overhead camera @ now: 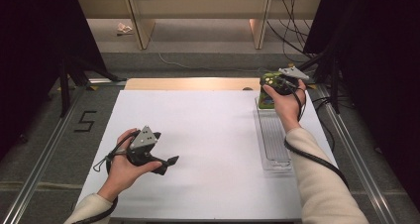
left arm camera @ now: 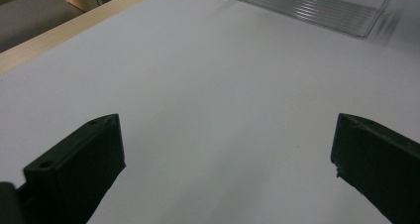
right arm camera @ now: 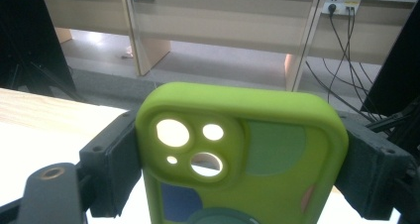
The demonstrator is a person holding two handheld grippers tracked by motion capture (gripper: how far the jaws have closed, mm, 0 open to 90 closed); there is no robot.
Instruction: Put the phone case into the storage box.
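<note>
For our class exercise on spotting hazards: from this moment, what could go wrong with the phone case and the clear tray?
1. The right gripper clamps the green phone case only by its side edges; the soft case might flex and slip out.
2. It hangs near the far table edge, so a drop could land off the table.
3. Lowering carelessly could knock the clear tray.

Dim, dark-edged high view, brightest on the white rectangular table sheet [overhead camera: 208, 135], soft shadows there, close lime-green silicone phone case [right arm camera: 237, 154] slightly blurred

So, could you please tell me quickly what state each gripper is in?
Left gripper: open, holding nothing.
Right gripper: shut on the green phone case.
</note>
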